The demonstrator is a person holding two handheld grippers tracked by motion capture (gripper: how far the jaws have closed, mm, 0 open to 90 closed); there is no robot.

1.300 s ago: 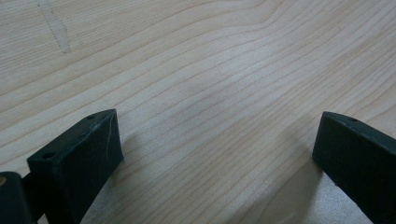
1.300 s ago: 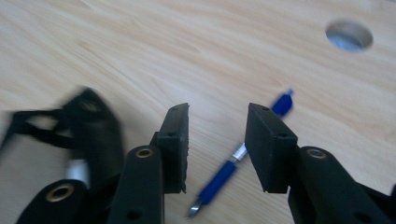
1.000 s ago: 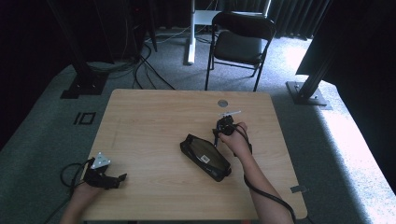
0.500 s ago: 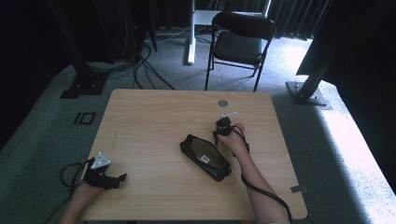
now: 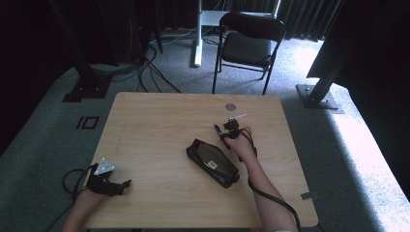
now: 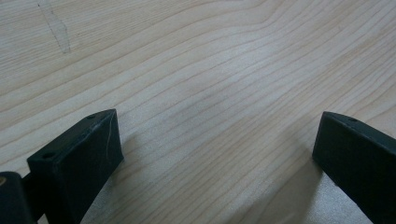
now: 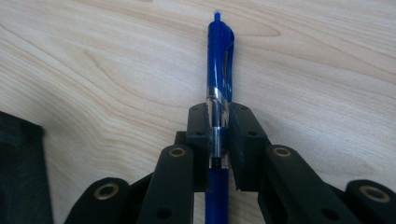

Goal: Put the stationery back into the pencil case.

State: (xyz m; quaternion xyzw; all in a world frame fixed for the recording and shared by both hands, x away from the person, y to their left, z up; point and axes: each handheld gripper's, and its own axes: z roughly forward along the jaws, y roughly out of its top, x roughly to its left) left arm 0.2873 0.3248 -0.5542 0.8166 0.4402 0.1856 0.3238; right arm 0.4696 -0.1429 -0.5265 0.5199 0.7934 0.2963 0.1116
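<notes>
Over on the person's right, the right gripper (image 7: 218,140) has just been closing its two black jaws, and they now pinch a blue plastic click pen (image 7: 219,88) by the clear and silver middle of its barrel, pads pressed on both sides. The pen lies along the jaws, its clip end pointing away over the pale wooden table (image 5: 159,125). From the high view, the right gripper (image 5: 226,129) sits right of the table's middle, the pen (image 5: 217,129) poking out at its left, just beyond the far end of a flat black zippered pencil case (image 5: 213,163) that lies slantwise on the wood. The left gripper (image 5: 109,181) rests near the front left corner, well apart from the case. Its jaws stand spread wide over bare wood grain, nothing between them.
</notes>
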